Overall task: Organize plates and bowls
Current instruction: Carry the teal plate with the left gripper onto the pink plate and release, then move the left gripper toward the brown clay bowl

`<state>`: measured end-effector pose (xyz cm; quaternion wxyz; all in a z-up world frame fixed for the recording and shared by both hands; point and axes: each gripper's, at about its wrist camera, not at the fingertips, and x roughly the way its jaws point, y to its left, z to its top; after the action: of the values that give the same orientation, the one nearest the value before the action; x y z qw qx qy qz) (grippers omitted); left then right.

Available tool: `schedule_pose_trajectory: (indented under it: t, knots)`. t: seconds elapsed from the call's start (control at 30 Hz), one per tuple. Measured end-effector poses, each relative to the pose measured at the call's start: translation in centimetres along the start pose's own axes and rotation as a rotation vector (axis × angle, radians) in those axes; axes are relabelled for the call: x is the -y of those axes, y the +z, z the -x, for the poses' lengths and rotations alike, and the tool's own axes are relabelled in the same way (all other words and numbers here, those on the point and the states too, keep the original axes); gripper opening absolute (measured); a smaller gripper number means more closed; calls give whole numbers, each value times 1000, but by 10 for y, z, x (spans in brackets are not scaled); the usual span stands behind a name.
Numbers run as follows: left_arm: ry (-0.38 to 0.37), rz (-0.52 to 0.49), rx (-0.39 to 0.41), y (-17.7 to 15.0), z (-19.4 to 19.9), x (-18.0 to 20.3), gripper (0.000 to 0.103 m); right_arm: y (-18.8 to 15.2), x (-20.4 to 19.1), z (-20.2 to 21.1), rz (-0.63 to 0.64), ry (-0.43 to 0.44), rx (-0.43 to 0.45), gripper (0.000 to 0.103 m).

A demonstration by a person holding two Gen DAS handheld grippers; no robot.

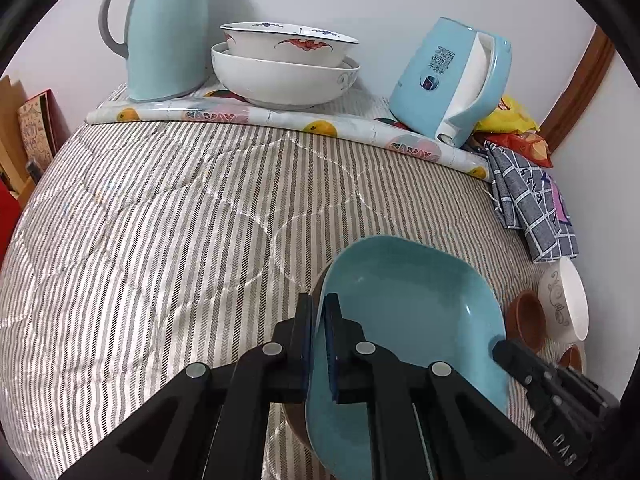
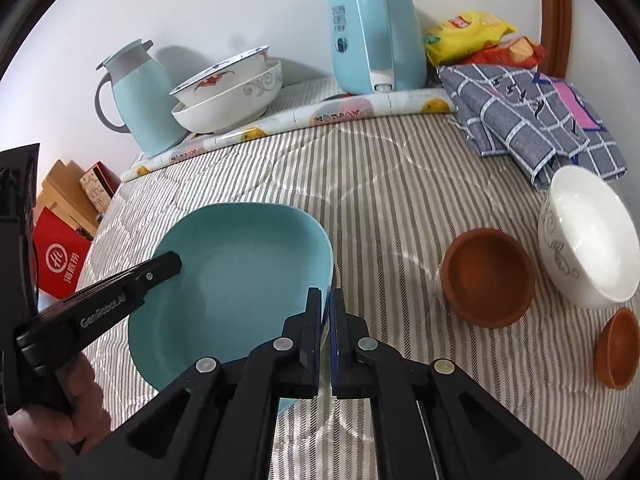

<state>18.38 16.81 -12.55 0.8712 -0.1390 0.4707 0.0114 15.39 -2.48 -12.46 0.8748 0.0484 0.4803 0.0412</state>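
With the left gripper (image 1: 318,316) and right gripper (image 2: 327,312) each pinching opposite rims of the teal plate (image 2: 240,280) just above the striped quilt (image 1: 160,220), uneven lowering could twist it loose.

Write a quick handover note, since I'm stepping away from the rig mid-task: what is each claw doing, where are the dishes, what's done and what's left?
Left claw: shut on the teal plate, gripping its left rim.
Right claw: shut on the same plate's right rim.
Two white bowls sit nested at the back by the wall.
Loose on the striped cloth: white bowl, brown bowl, second brown bowl.
Left: set the plate down, then gather the loose bowls.
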Motion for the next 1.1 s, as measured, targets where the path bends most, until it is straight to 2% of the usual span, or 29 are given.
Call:
schedule_pose_trajectory:
  t: [0.2,0.43,0.57,0.77,0.8,0.83,0.9,1.0,1.1]
  knots:
    - [7,-19,6,4,-4,1,9,-3,-5,-5,11,-13,-13,8]
    - [10,-48,-4,9,-8,4,9,-5,-4,-6,0,-7,-35,8]
    - [5,-58,-19,9,-10,4,15,-7,-6,-5,10,-12,-28,8]
    - [13,-72,-30,7,-10,5,15,-8,-5,-4,1,-14,-24,8]
    - [12,-75,-26,6,-8,5,17,-9,-5,-3,1,-15,-23,9]
    - [11,-74,-24,5,-6,5,27,-9,-5,-2,1,-17,-21,12]
    - [16,-71,-11,4,0,6,36,-10,-4,0,3,-18,-15,14]
    - [20,-76,4,1,8,7,40,-12,-4,4,12,-23,-10,17]
    - [19,-78,11,-3,14,10,47,-15,-3,10,15,-16,0,28]
